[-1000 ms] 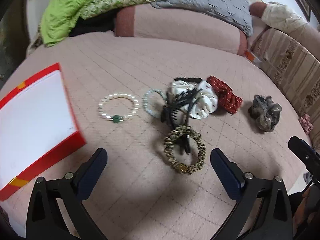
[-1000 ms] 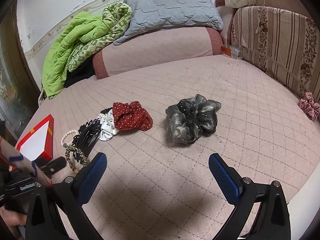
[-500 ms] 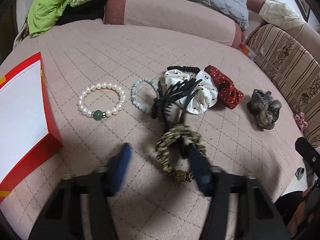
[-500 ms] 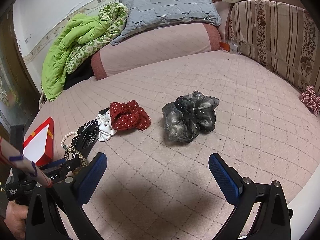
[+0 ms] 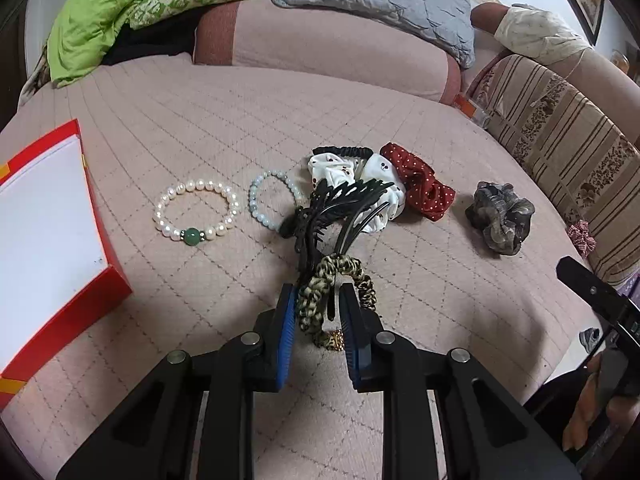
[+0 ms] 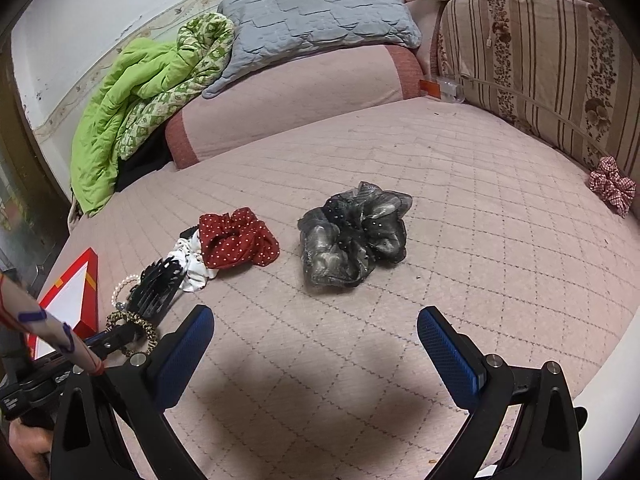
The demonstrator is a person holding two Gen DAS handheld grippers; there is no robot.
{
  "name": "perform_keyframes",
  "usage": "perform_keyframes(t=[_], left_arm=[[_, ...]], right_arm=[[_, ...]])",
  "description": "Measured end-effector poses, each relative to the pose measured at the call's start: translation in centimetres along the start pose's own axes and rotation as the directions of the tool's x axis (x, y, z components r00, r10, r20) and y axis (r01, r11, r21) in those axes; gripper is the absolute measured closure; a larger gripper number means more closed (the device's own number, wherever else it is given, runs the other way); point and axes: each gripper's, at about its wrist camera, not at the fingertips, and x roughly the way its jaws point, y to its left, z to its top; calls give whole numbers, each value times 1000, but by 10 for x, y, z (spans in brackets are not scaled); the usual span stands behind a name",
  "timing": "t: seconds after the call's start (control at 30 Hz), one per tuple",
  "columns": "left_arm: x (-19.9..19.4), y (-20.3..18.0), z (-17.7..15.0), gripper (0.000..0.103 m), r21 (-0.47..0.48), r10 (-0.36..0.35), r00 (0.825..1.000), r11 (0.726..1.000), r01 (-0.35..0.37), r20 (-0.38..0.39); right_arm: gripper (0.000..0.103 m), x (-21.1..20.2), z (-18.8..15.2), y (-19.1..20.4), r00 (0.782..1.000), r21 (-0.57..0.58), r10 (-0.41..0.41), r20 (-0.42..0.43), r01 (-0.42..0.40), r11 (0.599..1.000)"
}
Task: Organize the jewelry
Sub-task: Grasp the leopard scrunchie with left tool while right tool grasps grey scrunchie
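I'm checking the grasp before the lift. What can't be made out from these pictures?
- Left wrist: the left gripper pads hide the leopard scrunchie sides, so grip firmness is unclear.
- Left wrist: red box cut off by the edge.
- Right wrist: pearl bracelet mostly behind the black claw clip.

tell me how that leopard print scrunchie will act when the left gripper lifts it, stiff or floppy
Probably floppy: the leopard print scrunchie is ruched fabric, already squashed between the left gripper pads. It looks light and unlikely to slip. The black claw clip overlaps its far edge, so it might drag.

Gaping tongs (image 6: 316,344) before grey scrunchie (image 6: 354,236)
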Motion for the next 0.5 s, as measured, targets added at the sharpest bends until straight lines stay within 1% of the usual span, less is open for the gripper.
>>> perform_keyframes(t=[0.07, 0.17, 0.27, 0.3, 0.33, 0.43, 0.5], left_arm=[[-1, 1, -1, 82, 3, 12, 1000, 1000, -12, -2], [-1, 3, -3, 82, 3, 6, 1000, 1000, -6, -15], [-4, 3, -3, 83, 13, 4, 1000, 1000, -4, -3], [-4, 3, -3, 85, 18, -3, 1000, 1000, 3, 2], [-5, 3, -4, 93, 23, -22, 1000, 1000, 21, 8], [-5, 2, -5, 95, 30, -40, 999, 999, 40, -3], [-8, 0, -5, 95, 37, -51, 999, 998, 51, 6]], right_arm=[[0, 1, 0, 0, 1000, -3, -3, -2, 3, 1000], [0, 1, 0, 1, 1000, -10, -5, -3, 5, 1000], [0, 2, 0, 2, 1000, -12, -7, -3, 7, 1000], [0, 2, 0, 2, 1000, -11, -7, -3, 7, 1000], [0, 2, 0, 2, 1000, -11, -8, -4, 8, 1000], [0, 3, 0, 2, 1000, -12, -11, -3, 11, 1000], [0, 4, 0, 1, 1000, -10, -13, -4, 13, 1000]])
